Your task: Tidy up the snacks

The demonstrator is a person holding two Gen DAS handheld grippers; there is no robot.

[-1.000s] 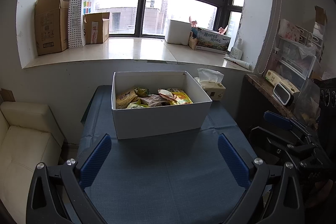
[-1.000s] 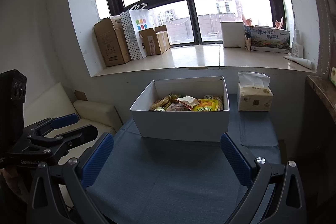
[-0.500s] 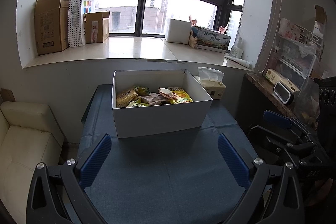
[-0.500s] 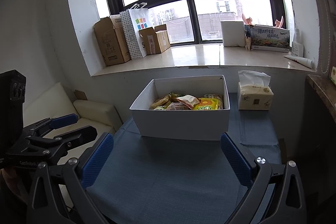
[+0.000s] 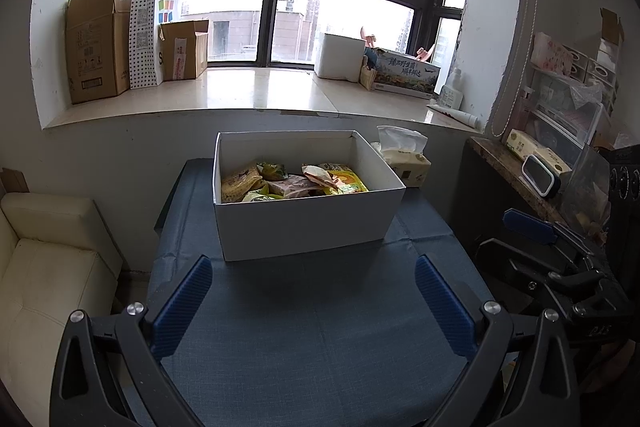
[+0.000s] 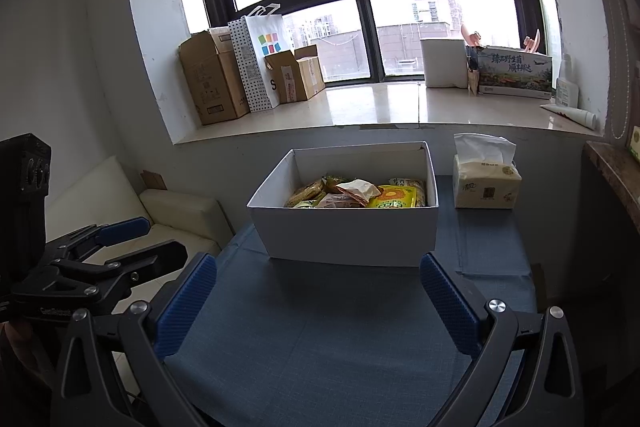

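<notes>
A white open box (image 5: 304, 227) stands on the blue-covered table (image 5: 320, 327) and holds several snack packets (image 5: 296, 183), yellow, green and brown. It also shows in the right wrist view (image 6: 344, 231) with the packets (image 6: 360, 193) inside. My left gripper (image 5: 314, 279) is open and empty, a little short of the box's near wall. My right gripper (image 6: 318, 279) is open and empty, also just short of the box. Each gripper shows at the edge of the other's view, the right one (image 5: 560, 259) and the left one (image 6: 100, 251).
A tissue pack (image 6: 486, 183) stands on the table right of the box. A cream sofa (image 5: 44, 259) is left of the table. The windowsill (image 5: 256, 95) behind holds cardboard boxes, a paper bag and a white box. A cluttered shelf (image 5: 540, 163) is at the right.
Both views have drifted only slightly; the box sits a touch higher in frame. Both grippers stay open and empty.
</notes>
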